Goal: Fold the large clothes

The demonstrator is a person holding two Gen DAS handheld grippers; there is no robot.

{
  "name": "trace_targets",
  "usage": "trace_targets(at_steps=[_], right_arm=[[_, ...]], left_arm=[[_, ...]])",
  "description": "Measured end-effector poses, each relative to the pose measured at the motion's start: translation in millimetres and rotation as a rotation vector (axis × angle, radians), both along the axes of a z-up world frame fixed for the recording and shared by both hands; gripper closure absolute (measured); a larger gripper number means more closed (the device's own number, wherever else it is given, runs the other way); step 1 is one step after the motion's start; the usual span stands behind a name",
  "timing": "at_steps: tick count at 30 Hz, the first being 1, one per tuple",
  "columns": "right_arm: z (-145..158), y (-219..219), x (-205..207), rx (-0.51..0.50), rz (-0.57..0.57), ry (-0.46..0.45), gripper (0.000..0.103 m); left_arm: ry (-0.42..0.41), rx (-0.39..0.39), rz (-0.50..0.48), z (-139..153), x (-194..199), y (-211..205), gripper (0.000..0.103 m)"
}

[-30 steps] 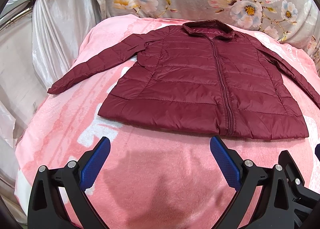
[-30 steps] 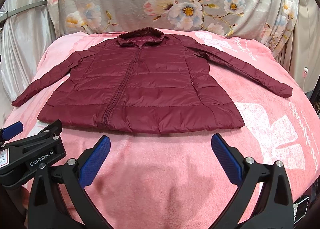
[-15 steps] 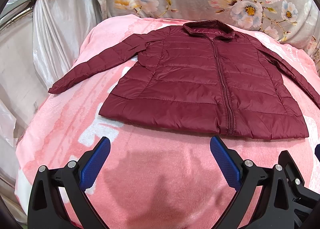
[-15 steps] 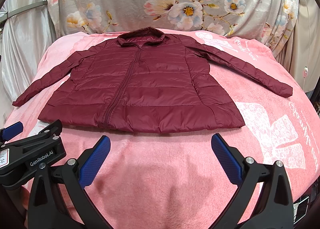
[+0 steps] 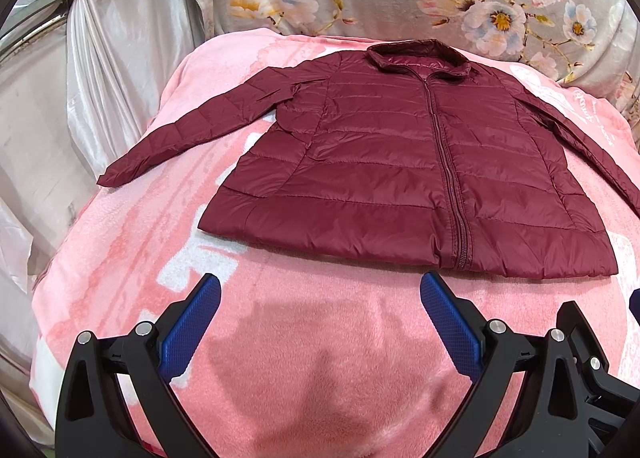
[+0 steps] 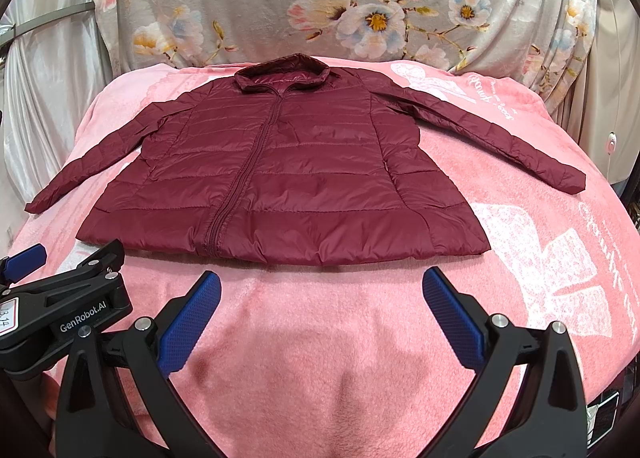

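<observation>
Almost nothing has been moved since the earlier frames: only a very small shift of the left view is noticed, and the jacket [image 5: 420, 174] is found in the same place. It is laid flat on the pink blanket [image 5: 312, 346], front side up, zipped, with the collar at the far end and the hem toward the cameras. Both sleeves are spread out to the sides, as is seen in the right wrist view, where the jacket [image 6: 288, 178] is shown whole. The left gripper [image 5: 320, 298] is held above the bare blanket just before the hem, with its jaws spread wide and nothing between them. The right gripper [image 6: 322, 296] is held in the same manner, jaws also spread and empty, and the left tool is visible beside it at the lower left. From this it is judged that folding is not yet begun and that a first grasp, probably at a sleeve or at the hem, is being prepared. No container is seen in either view. Behind the blanket a floral cloth [image 6: 360, 10] is hung.
</observation>
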State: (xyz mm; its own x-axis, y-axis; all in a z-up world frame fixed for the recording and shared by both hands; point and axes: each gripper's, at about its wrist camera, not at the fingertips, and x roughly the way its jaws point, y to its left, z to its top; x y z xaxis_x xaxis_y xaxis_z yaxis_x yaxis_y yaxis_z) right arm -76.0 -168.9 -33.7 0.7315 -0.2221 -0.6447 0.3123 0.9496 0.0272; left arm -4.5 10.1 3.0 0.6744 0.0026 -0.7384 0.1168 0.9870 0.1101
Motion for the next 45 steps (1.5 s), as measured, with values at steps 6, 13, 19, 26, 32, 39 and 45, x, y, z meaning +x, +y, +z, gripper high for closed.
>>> trace_targets(at_steps=[6,13,19,26,32,39,45], right_arm=[[0.0,0.0,0.2,-0.001,-0.001,0.000,0.005],[-0.3,0.2,-0.5,-0.003,0.000,0.000,0.005],[-0.2,0.5,-0.3,-0.002,0.000,0.000,0.005],[0.0,0.3,0.0,-0.002,0.000,-0.001,0.005],[-0.1,0.0,0.7,-0.001,0.003,0.000,0.005],[-7.4,-7.7,4.3,0.027,-0.022,0.005,0.005],[-10.0,-56.6,15.8,0.103,-0.080,0.001,0.005]], left_arm=[[0.000,0.000,0.000,0.3,-0.5,1.0,0.005],[0.001,0.000,0.000,0.1,-0.1,0.2,0.005],[0.000,0.001,0.001,0.3,-0.5,0.8,0.005],[0.000,0.000,0.000,-0.1,-0.1,-0.3,0.005],[0.010,-0.012,-0.004,2.1,-0.8,9.0,0.005],[0.030,-0.023,0.009,-4.0,10.9,11.5,0.005],[0.003,-0.005,0.020,-7.2,29.2,3.6,0.005]])
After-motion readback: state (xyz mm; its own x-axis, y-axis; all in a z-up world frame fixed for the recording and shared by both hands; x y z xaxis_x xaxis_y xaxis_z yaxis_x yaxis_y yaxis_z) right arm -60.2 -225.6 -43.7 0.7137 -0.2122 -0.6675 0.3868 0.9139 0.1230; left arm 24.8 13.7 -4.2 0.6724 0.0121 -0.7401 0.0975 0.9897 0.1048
